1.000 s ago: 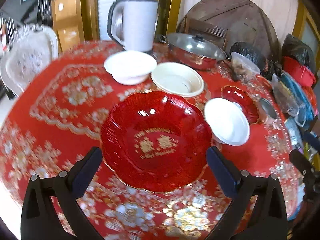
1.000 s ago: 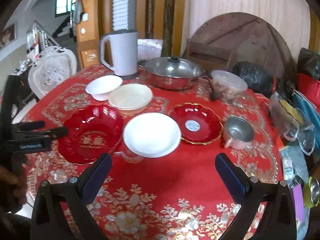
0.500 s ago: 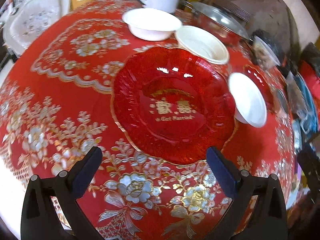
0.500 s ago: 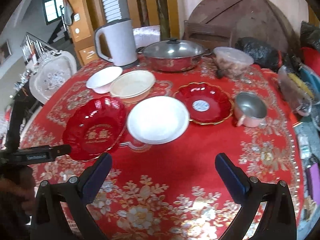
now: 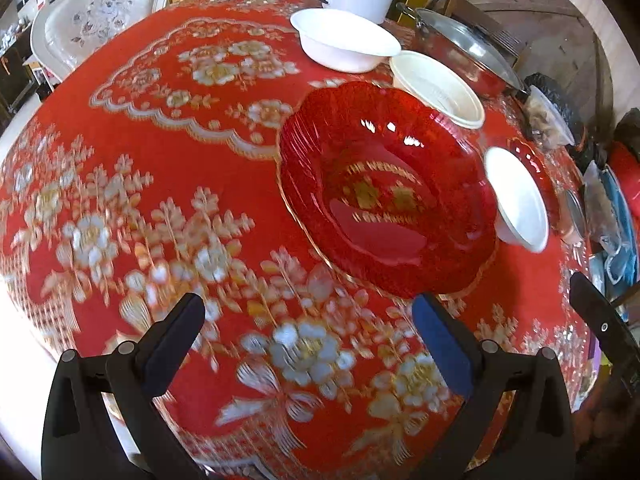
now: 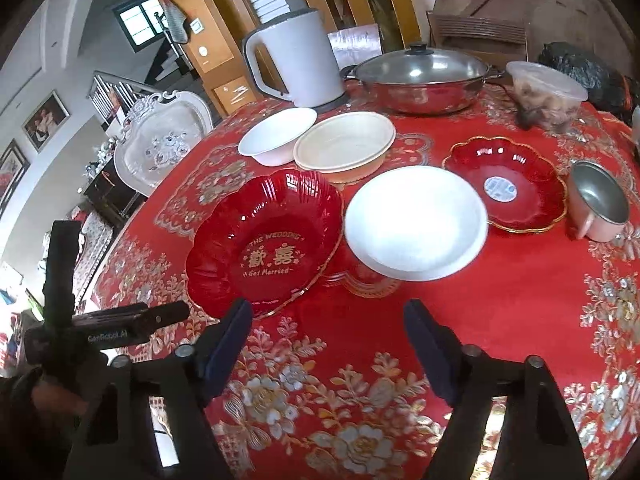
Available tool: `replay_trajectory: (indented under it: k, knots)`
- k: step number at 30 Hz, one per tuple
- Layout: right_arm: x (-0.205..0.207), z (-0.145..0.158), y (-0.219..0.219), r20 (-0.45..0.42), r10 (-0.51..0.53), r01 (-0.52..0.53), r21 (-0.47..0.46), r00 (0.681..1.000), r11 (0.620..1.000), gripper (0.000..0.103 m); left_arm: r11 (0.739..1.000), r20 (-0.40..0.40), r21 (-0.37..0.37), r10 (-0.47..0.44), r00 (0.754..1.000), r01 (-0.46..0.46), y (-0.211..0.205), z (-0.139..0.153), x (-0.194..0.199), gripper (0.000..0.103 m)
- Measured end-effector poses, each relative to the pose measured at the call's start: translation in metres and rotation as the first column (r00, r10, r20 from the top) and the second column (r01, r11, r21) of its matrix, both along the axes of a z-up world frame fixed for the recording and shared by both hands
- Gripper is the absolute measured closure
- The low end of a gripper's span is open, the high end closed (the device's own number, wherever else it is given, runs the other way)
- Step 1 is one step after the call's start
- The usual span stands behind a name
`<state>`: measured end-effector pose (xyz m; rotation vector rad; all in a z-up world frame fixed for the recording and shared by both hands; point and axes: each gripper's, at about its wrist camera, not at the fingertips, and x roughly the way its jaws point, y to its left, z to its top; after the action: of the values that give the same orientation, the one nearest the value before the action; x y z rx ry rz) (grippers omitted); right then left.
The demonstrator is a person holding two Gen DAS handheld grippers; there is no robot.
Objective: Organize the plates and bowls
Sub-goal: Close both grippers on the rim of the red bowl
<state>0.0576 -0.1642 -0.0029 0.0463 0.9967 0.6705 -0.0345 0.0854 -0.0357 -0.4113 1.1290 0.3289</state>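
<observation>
Two grippers are in your hands, and both hold nothing: your left gripper point(image 5: 308, 332) hovers over the near left of the red tablecloth point(image 6: 520, 312) with its fingers spread wide, and your right gripper point(image 6: 328, 328) hangs over the near middle, fingers likewise apart and clear of every dish. Count five dishes to sort. Two are red scalloped plates: the large red plate point(image 6: 266, 242) with gold lettering lies near and to the left, just ahead of your right gripper's left finger point(image 6: 228, 348), and the small red plate point(image 6: 506, 184) with a gold rim and a round sticker lies to the right, further back. Between them sits one white plate point(image 6: 416, 222), its left edge just beside the large red plate and its right edge overlapping the small one. Beyond these stand two bowls, touching each other: one white bowl point(image 6: 278, 136) on the left and one cream bowl point(image 6: 346, 146) to its right. At the far side you have one white kettle point(image 6: 296, 64) and one lidded steel pot point(image 6: 420, 74), one lidded plastic container point(image 6: 546, 94) at the far right, and one metal cup point(image 6: 598, 204) to the right of the small red plate. One white ornate chair point(image 6: 160, 144) stands off the left of the table.
</observation>
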Motion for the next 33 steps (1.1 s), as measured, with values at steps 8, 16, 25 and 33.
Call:
replay_trajectory:
  k: [8,16,25,33]
  knots:
    - [0.018,-0.032,0.037,-0.104,-0.026,0.025,-0.008,0.994,1.0,0.057,0.992,-0.011,0.068,-0.104,0.995,0.104,0.024,-0.006,0.035,0.0]
    - [0.032,-0.049,0.051,-0.143,-0.097,0.09,-0.053,0.985,0.995,0.057,0.978,0.008,0.021,-0.209,0.978,0.209,0.039,-0.022,0.068,0.0]
    - [0.047,-0.061,0.063,-0.179,-0.136,0.116,-0.117,0.974,0.986,0.082,0.973,-0.013,-0.033,-0.23,0.973,0.23,0.063,-0.035,0.093,0.048]
    - [0.048,-0.059,0.069,-0.171,-0.124,0.1,-0.139,0.978,0.985,0.091,0.962,-0.032,-0.021,-0.271,0.962,0.271,0.058,-0.039,0.098,0.083]
